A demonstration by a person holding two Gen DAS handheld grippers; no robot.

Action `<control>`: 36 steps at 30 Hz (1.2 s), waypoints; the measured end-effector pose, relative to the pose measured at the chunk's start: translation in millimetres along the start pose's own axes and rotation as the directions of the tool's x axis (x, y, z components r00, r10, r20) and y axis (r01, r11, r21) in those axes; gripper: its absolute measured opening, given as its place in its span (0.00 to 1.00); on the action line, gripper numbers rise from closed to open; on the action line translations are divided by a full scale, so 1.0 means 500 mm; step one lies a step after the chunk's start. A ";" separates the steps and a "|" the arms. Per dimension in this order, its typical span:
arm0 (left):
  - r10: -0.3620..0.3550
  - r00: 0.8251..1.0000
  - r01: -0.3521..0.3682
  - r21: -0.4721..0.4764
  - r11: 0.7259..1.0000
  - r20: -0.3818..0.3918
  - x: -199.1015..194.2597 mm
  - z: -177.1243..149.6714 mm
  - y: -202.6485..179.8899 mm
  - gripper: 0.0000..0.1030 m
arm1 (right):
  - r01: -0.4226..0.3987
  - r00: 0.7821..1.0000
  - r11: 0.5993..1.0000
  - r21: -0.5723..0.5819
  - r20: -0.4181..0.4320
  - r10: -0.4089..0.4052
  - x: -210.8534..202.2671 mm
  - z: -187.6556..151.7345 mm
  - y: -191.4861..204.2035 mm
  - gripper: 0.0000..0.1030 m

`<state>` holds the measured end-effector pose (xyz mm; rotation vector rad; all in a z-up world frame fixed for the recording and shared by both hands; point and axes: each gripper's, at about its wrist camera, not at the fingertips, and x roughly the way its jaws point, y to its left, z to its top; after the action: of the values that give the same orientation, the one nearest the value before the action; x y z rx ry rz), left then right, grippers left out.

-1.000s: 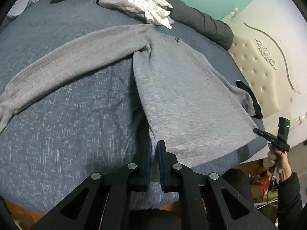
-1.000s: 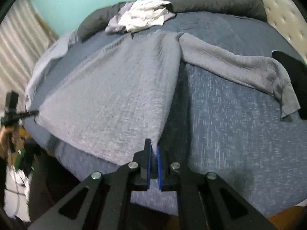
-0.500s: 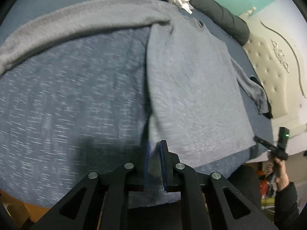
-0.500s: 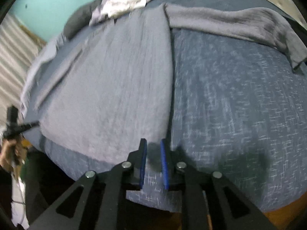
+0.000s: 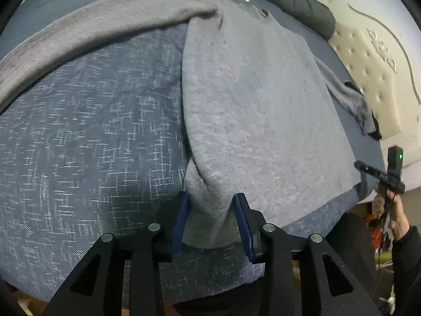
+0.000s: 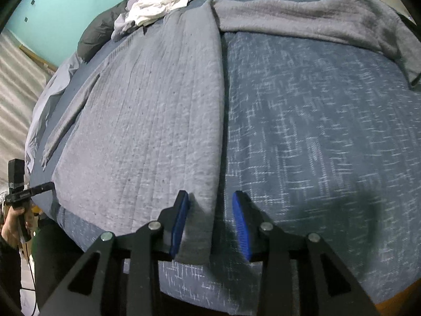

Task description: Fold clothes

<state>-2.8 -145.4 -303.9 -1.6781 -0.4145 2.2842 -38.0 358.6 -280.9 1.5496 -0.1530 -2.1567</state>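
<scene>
Sweater [image 5: 257,110] flat on bed [image 5: 86,137], sleeves out. Left gripper [image 5: 211,223] and right gripper [image 6: 210,223] spread, straddling hem corners. Pinch both layers evenly; contact likely, blurred.

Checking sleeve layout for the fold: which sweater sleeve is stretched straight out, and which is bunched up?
The sleeve on the left gripper's side lies straight across the bed. The other sleeve, toward the headboard, is bunched, its cuff crumpled.

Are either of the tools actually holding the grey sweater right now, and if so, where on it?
Neither. Both tools, left and right, are open, each straddling a bottom hem corner of the grey sweater without clamping it.
</scene>
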 end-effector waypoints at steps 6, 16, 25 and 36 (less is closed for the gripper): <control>-0.006 1.000 0.006 0.015 1.000 0.006 -0.011 0.000 -0.009 0.05 | -0.009 1.000 1.000 -0.030 0.003 0.009 -0.011 -0.006 0.009 0.04; -0.117 0.990 0.121 -0.051 0.991 0.082 -0.125 -0.011 0.004 0.03 | -0.027 0.993 0.996 -0.086 0.114 0.036 -0.152 0.020 0.037 0.02; -0.101 0.995 0.102 -0.098 0.990 0.019 -0.056 -0.059 0.040 0.03 | 0.033 0.999 0.998 -0.049 0.036 -0.031 -0.049 -0.035 -0.011 0.02; -0.062 0.997 0.064 -0.086 0.994 0.035 -0.046 -0.060 0.045 0.16 | -0.014 0.995 0.999 -0.050 0.097 0.019 -0.057 -0.028 -0.021 0.08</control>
<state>31.3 -172.8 -300.8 -1.6450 -0.5734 2.2811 -21.6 383.0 -264.7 1.4117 -0.1423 -2.2075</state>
